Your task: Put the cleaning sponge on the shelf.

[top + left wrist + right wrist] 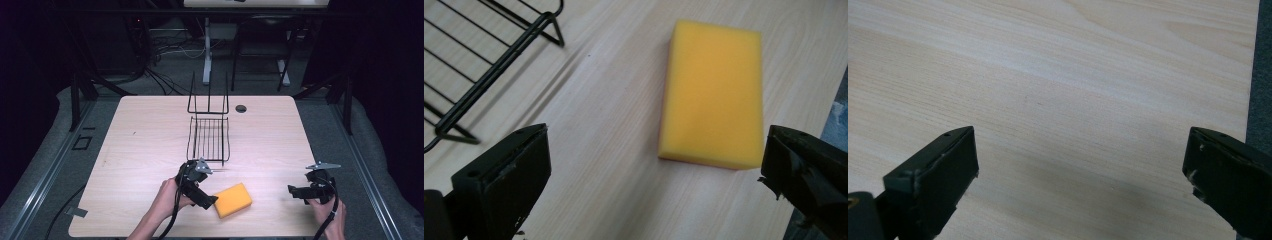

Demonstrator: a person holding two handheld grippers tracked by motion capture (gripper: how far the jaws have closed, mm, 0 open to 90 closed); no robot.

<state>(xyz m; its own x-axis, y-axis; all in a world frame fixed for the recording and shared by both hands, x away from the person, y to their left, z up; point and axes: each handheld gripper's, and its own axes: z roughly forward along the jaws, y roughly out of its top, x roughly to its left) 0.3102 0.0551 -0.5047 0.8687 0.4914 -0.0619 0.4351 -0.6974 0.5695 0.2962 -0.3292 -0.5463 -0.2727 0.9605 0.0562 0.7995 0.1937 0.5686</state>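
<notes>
Both tools gape; left one (656,170) faces sponge (712,92).

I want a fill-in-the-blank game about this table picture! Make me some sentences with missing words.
1. The sponge lying on the table is coloured ____.
2. The black rack is made of thin ____.
3. The sponge lies nearest the ____ gripper.
4. The right gripper has its fingers spread ____, with nothing between them.

Missing words: yellow; wire; left; open
</notes>
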